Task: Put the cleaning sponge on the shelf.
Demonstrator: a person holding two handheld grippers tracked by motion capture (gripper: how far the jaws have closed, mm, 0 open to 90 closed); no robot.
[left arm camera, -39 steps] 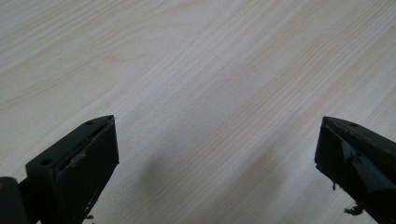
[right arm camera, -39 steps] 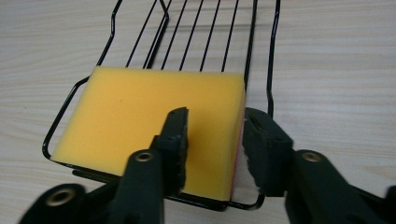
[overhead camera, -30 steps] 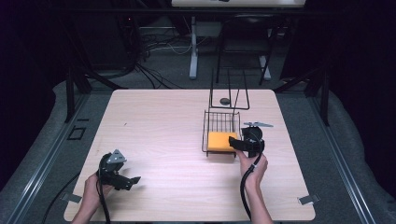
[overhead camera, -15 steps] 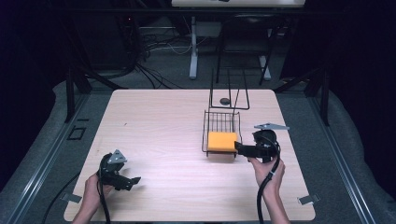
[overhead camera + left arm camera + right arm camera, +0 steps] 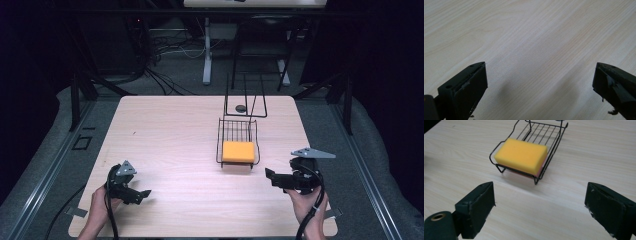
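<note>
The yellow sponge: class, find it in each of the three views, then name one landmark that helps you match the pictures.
High view: the yellow sponge lies in the near end of the black wire rack, right of the table's centre.
Left gripper view: not in it; bare wooden tabletop between the jaws.
Right gripper view: upper centre, the yellow sponge in the rack, beyond the open jaws.
Shared landmark: the wire rack.

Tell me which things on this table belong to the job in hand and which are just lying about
Part of the job:
- yellow sponge, lying in the wire basket
- wire basket, black, on the table
- right gripper, jaws open, just short of the basket

Lying about:
- small dark round thing beyond the basket
- left gripper, jaws open over bare table
</note>
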